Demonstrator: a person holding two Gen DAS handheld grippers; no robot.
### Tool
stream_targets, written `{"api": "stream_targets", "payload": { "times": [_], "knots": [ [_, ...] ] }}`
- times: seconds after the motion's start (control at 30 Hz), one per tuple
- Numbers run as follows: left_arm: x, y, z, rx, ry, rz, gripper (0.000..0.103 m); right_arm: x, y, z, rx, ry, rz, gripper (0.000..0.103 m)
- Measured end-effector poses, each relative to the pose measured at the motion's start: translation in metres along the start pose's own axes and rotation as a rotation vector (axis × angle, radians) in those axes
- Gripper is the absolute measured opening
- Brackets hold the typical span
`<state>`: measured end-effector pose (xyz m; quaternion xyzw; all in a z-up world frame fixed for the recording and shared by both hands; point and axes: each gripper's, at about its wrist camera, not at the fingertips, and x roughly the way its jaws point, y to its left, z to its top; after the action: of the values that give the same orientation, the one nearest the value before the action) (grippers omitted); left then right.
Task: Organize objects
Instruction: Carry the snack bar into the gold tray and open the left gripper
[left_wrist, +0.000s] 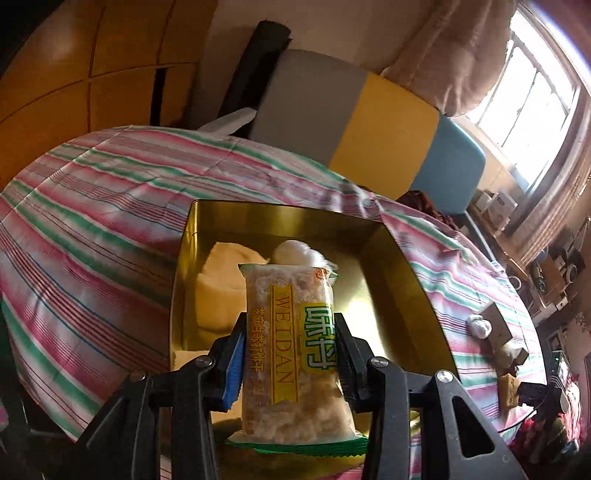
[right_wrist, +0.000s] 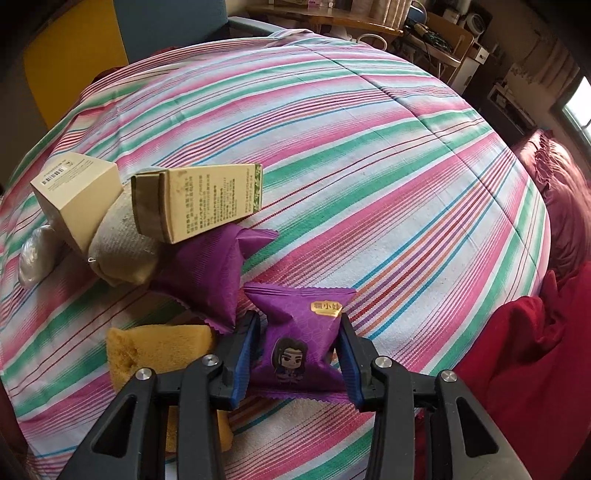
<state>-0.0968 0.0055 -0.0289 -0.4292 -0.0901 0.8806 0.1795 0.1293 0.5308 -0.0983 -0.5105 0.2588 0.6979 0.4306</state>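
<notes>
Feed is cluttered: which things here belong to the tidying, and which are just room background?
Job: clear WEIDAN cracker packet in left gripper; gold tin box; purple cartoon snack pouch in right gripper; plain purple pouch; yellow sponge.
Background: striped bedspread; red pillow.

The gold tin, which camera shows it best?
The left wrist view. There the gold tin lies open on the striped cloth, its inside showing, with the cracker pack in the left tongs in front of it. The right wrist view does not show the tin at all.
</notes>
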Motion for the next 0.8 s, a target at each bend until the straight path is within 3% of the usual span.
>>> {"api": "stream_targets", "payload": {
  "times": [0.17,0.3,0.4,0.8],
  "knots": [
    [0.025,-0.008,0.007,0.001,0.056,0.0,0.042,-0.001,0.002,0.0,-0.001,-0.001,0.006,0.042],
    [0.056,-0.019,0.017,0.058,0.096,0.023,0.044,-0.003,0.005,0.0,-0.008,-0.004,0.004,0.042],
    [0.074,-0.015,0.025,0.057,0.114,0.101,0.045,-0.004,0.006,0.0,-0.011,-0.004,0.003,0.042],
    [0.027,-0.012,-0.002,0.059,0.02,0.141,0.046,-0.008,0.004,-0.001,-0.012,-0.011,0.005,0.039]
  ]
}}
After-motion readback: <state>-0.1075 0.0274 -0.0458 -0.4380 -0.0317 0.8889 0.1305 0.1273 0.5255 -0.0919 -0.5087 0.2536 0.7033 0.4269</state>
